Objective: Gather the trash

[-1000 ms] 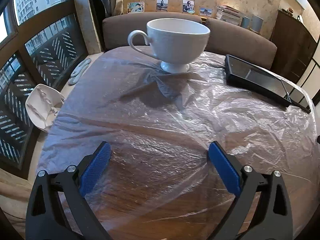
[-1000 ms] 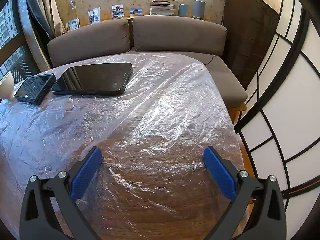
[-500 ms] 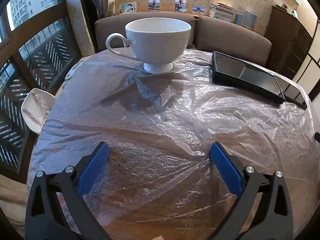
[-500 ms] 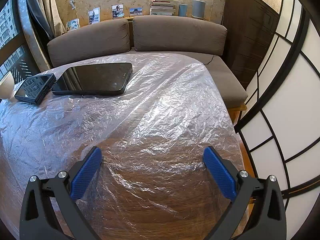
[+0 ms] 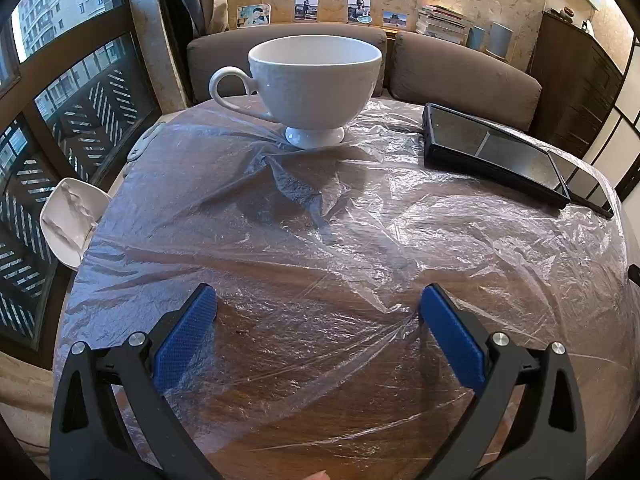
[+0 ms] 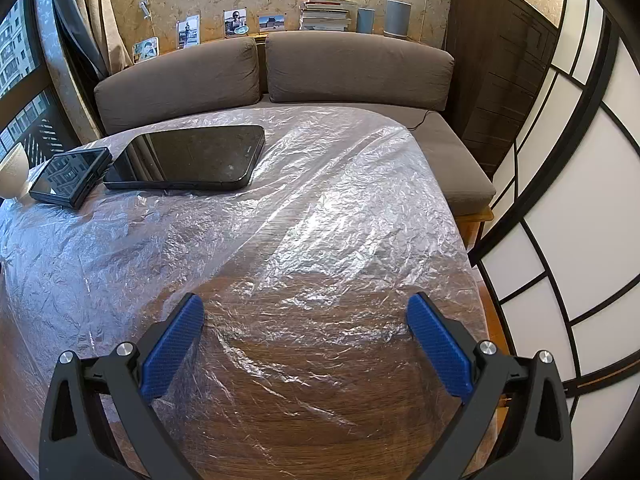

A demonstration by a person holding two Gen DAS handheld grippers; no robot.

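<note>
Two grippers, both with jaws spread wide and holding nothing, low over the tabletop. The trash looks to be the thin clear film draped over the whole top; in the right wrist view it runs to the far edge and hangs over the right side. The left gripper has its right finger touching or just at a pulled crease of film, with wrinkles fanning from that spot. The right gripper sits over loose, crinkled film near the right rim. Likely step: pinch a fold and gather. Best to lower until a ridge lies between the pads, close fully since film slips, then draw inward, not up. In the way: a white cup stands on the film at the far side with a twisted pucker at its foot, so pulling may tip it. A black tablet and a smaller device also rest on the film, pinning it. These probably need lifting off first. A white dish sits off the left edge, a sofa behind.
</note>
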